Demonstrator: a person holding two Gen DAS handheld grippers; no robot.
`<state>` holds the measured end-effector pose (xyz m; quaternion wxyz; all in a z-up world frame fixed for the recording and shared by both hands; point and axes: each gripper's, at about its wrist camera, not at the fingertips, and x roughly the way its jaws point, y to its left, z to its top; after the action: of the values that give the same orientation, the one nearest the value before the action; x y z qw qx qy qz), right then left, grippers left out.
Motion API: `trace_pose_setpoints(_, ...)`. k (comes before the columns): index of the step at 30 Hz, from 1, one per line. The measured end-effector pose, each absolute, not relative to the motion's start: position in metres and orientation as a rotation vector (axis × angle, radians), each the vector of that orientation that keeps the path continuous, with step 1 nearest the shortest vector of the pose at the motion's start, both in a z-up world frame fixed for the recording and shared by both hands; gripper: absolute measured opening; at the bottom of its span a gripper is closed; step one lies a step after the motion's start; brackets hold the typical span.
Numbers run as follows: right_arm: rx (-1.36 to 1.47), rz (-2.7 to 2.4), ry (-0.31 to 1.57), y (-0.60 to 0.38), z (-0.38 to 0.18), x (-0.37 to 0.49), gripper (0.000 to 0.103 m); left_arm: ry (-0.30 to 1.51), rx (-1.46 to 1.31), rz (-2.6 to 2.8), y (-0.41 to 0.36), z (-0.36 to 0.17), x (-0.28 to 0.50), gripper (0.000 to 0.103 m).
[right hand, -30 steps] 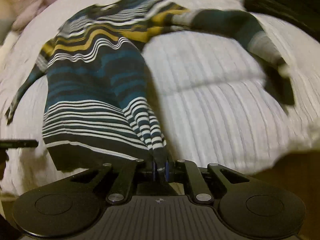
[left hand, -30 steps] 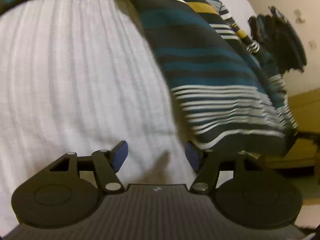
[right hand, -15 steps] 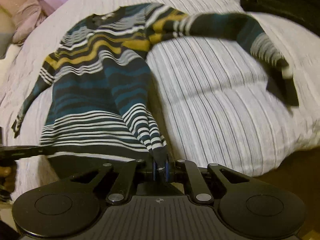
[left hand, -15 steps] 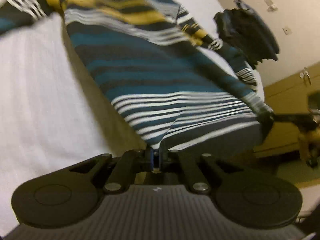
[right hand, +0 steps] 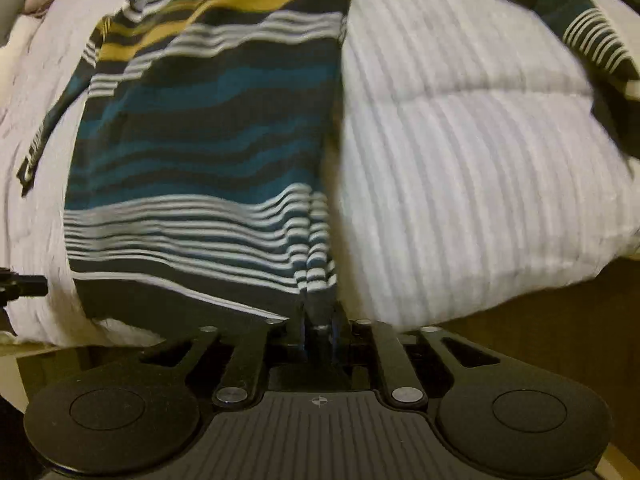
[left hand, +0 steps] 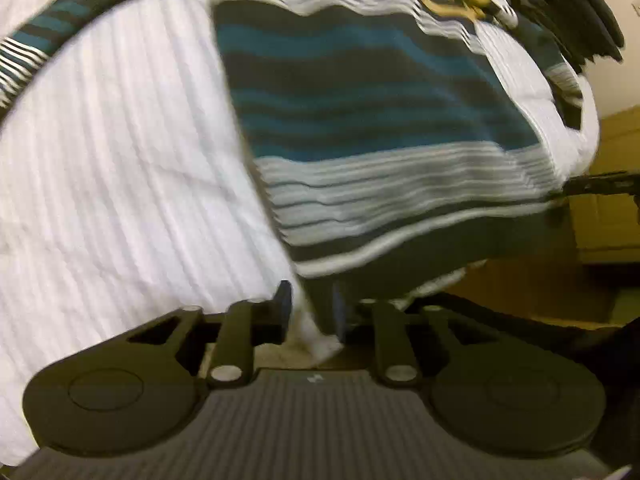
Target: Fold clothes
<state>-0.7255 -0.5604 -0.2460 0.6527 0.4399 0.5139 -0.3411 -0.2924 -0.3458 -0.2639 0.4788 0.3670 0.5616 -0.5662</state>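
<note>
- a white ribbed bedspread (left hand: 120,168) is spread over the whole bed.
- a striped sweater (right hand: 208,128) is laid flat on the bedspread, its dark hem at the near bed edge.
- a dark garment (left hand: 568,4) is seen beyond the sweater, at the far edge.
- the left gripper (left hand: 310,312) is being opened; the sweater's hem corner is seen between its parted fingers.
- the right gripper (right hand: 318,330) is being opened, the sweater's other hem corner still between its narrowly spaced fingers.

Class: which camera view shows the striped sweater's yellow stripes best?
The right wrist view: the sweater shows broad yellow bands across its upper part. The left wrist view shows only thin, blurred yellow streaks along the sweater's top edge.
</note>
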Motion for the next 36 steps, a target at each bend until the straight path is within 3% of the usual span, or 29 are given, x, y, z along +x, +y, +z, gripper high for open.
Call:
trace_pose_setpoints(1, 0.956, -0.796, 1.142, -0.567, -0.238, -0.726, 0.085, 1.35, 0.884, -1.368, -0.351, -0.26, -0.283, 0.022)
trace_pose_setpoints(5, 0.878, -0.81, 0.988, -0.623, -0.217, -0.718, 0.085, 1.217, 0.851, -1.347, -0.401, -0.242, -0.253, 0.031)
trace_pose_setpoints(8, 0.802, -0.788, 0.907, -0.688, -0.213, -0.7, 0.085, 1.071, 0.86, -1.389, -0.465, -0.233, -0.245, 0.033)
trace_pose_setpoints(12, 0.658, -0.71, 0.865, -0.791, -0.223, -0.669, 0.085, 0.859, 0.88, -1.448, -0.57, -0.231, -0.234, 0.045)
trace_pose_setpoints(21, 0.543, -0.492, 0.917, -0.953, -0.295, -0.595, 0.084, 0.624, 1.117, -1.597, -0.775, -0.293, -0.252, 0.053)
trace_pose_setpoints(24, 0.518, -0.431, 0.962, -0.972, -0.316, -0.58, 0.076, 0.608, 1.182, -1.629, -0.805, -0.318, -0.256, 0.054)
trace_pose_setpoints(26, 0.544, -0.415, 0.975, -0.98, -0.332, -0.578, 0.06, 0.645, 1.205, -1.642, -0.814, -0.332, -0.254, 0.054)
trace_pose_setpoints(27, 0.571, -0.416, 0.975, -0.984, -0.338, -0.58, 0.049, 0.668, 1.216, -1.648, -0.818, -0.338, -0.254, 0.043)
trace_pose_setpoints(28, 0.598, -0.417, 0.974, -0.987, -0.345, -0.582, 0.028, 0.689, 1.218, -1.65, -0.819, -0.341, -0.252, 0.034)
trace_pose_setpoints(29, 0.627, -0.427, 0.969, -0.989, -0.348, -0.586, 0.017, 0.708, 1.208, -1.648, -0.819, -0.34, -0.25, 0.016)
trace_pose_setpoints(30, 0.637, -0.435, 0.969, -0.988, -0.347, -0.588, 0.012, 0.727, 1.198, -1.646, -0.818, -0.339, -0.248, 0.008)
trace_pose_setpoints(32, 0.62, -0.448, 0.974, -0.985, -0.338, -0.589, 0.004, 0.723, 1.137, -1.638, -0.813, -0.323, -0.239, 0.007)
trace_pose_setpoints(36, 0.472, -0.474, 0.913, -0.99, -0.284, -0.577, 0.004, 0.683, 0.971, -1.595, -0.807, -0.282, -0.21, 0.007)
